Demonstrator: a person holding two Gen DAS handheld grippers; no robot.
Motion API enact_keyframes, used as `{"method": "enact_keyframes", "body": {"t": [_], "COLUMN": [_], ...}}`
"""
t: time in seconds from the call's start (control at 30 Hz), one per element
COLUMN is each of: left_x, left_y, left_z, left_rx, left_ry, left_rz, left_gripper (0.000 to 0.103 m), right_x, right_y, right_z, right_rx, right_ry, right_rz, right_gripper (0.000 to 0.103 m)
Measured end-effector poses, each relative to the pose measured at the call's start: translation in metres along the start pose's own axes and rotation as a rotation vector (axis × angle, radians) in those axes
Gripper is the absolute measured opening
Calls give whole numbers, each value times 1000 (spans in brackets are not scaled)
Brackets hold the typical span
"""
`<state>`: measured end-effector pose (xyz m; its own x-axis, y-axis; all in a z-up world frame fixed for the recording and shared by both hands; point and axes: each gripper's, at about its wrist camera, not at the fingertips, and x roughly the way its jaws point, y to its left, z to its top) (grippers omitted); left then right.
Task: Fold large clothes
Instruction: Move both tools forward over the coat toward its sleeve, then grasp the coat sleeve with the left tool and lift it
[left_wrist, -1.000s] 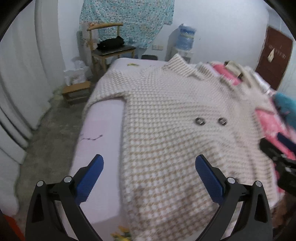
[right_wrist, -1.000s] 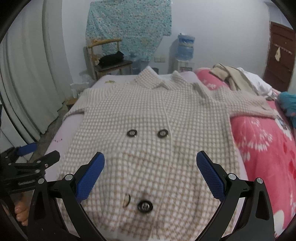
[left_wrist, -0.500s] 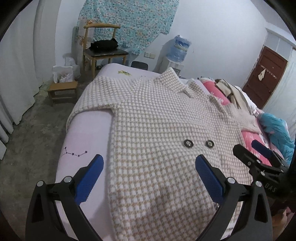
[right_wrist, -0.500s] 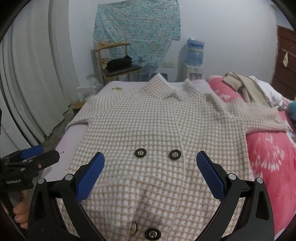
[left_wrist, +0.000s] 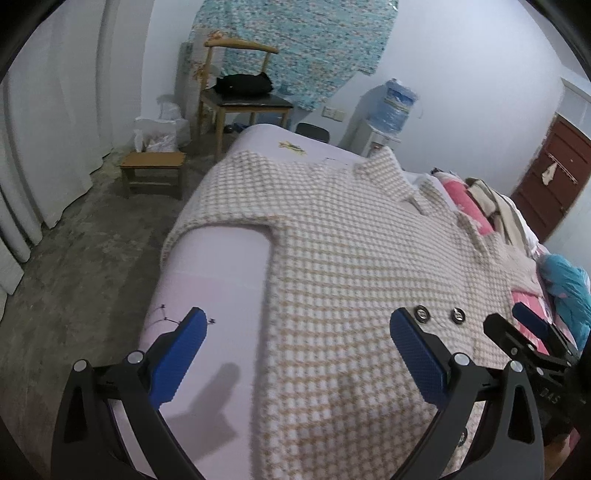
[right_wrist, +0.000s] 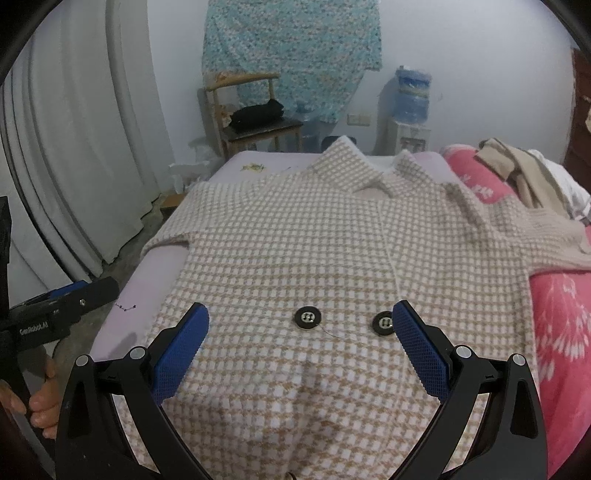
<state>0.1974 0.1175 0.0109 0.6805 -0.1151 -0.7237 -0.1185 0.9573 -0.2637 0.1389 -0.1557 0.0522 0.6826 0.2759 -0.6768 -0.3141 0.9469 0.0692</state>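
Since nothing is folded yet, the coat (right_wrist: 314, 266) lies spread flat, front up, on the bed (left_wrist: 218, 273), collar toward the far wall, two buttons (right_wrist: 308, 318) showing near the middle. Left sleeve (left_wrist: 236, 192) runs out to the bed's left edge and droops over it; right sleeve (right_wrist: 546, 236) stretches over the pink quilt (right_wrist: 561, 317). Laid out like this, probably so sleeves can be turned in first.

Left gripper (left_wrist: 295, 350) hangs above the coat's left edge, half over bare sheet, jaws spread wide, nothing between them. Placement suits a reach toward the left sleeve or side seam, my guess. Right gripper (right_wrist: 301, 339) hovers over the coat's middle near the buttons, jaws also wide apart and empty. Neither touches the fabric as far as I can tell. A hand (right_wrist: 40, 398) grips the left tool's handle at the right view's edge.

Containers: water jug (right_wrist: 412, 94) sits on a dispenser by the far wall, contents unclear. White bag (left_wrist: 159, 133) on the floor near a stool (left_wrist: 153, 162), contents not readable. Chair (left_wrist: 243, 99) holds a dark bundle (left_wrist: 243, 83). Beige clothes (right_wrist: 517, 166) piled on the quilt at far right, likely waiting their turn.

Task barely begun, by the look of it.
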Motion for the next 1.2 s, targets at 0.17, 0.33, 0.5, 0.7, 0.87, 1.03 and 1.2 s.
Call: {"method": "enact_keyframes", "body": {"t": [0.17,0.33,0.5,0.7,0.87,1.03,1.2], "left_x": [4,3,3,1,-1,-3,2], "left_y": [10,12,12,11,15,34,70], "left_z": [1,2,1,2,3,15,40], "left_rx": [-20,-22,-19,-18,-19,-42,-114], "left_ry": [4,3,1,-3,-14,-52,-92], "left_rz": [20,28,28,31,48,93,104], "left_gripper": [98,98,98,97,98,98,97], "right_x": [3,5,5,3,6,11,18], "right_y": [3,5,5,7,9,6,3], "right_z": [0,-1,-1,-2,-2,-1,1], "right_rx": [-4,-10,-9,-15,-22,-24,-18], "right_ry": [7,17,21,17,25,31,33], "right_rz": [12,16,18,19,24,26,24], "right_gripper": [95,95,95,95,95,95,95]}}
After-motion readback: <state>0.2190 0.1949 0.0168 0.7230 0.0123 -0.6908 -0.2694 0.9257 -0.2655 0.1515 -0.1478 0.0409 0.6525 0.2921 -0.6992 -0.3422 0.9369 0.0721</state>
